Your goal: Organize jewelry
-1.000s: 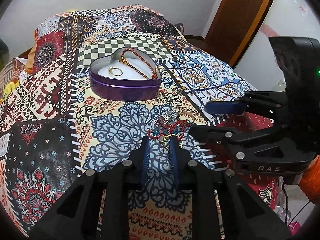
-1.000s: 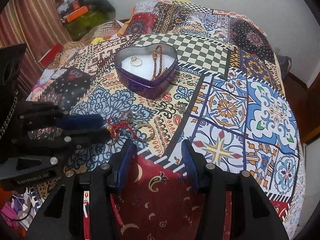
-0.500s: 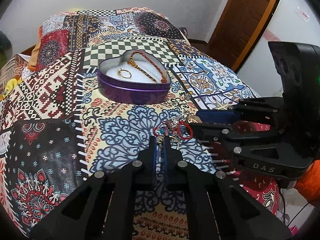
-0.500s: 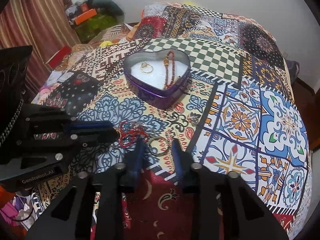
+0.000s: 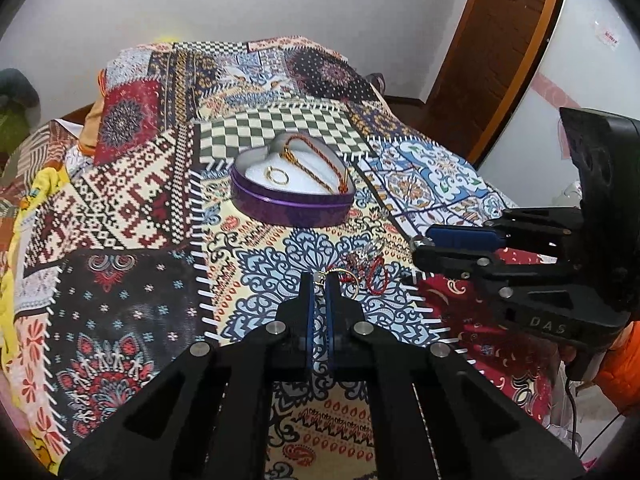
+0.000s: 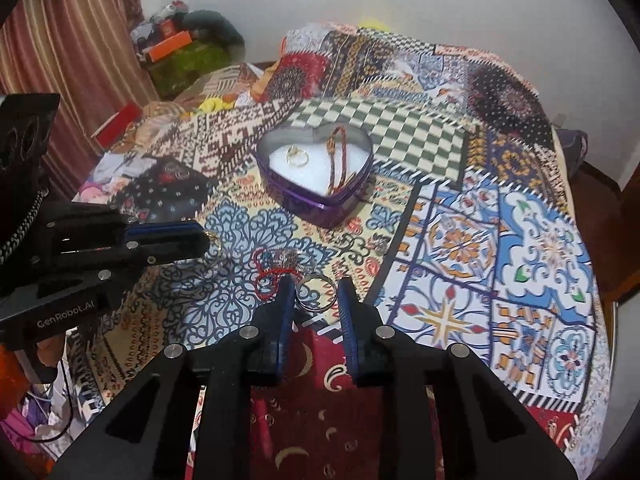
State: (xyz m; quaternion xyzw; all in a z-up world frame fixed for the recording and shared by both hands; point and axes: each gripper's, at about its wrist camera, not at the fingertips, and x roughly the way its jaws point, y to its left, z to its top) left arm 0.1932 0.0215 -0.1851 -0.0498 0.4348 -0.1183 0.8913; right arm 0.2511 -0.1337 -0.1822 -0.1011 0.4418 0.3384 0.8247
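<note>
Bed: covered by a patchwork bedspread point(image 5: 132, 208); all items lie on it.
Tin: purple heart-shaped tin point(image 5: 292, 196), lid off, white lining, standing upright near the middle of the bed.
Tin contents: a gold ring point(image 5: 277, 175) and a braided gold-and-red chain point(image 5: 316, 164) lie on the lining (ring to the left of the chain in both views).
Loose pile: red beaded bracelet point(image 5: 374, 276) tangled with small silver pieces, on the blue-patterned patch, well apart from the tin and nearer the grippers.
Left gripper point(image 5: 319, 280): pads nearly together, pinching a thin gold hoop point(image 5: 340, 276) at the pile's edge; the hoop sticks out beyond the tips.
Right gripper point(image 6: 314, 292): narrowly open, tips down at the bedspread on either side of a silver ring point(image 6: 316, 291); whether the pads touch it cannot be told.
Silver ring: lying flat just beside the red bracelet.
</note>
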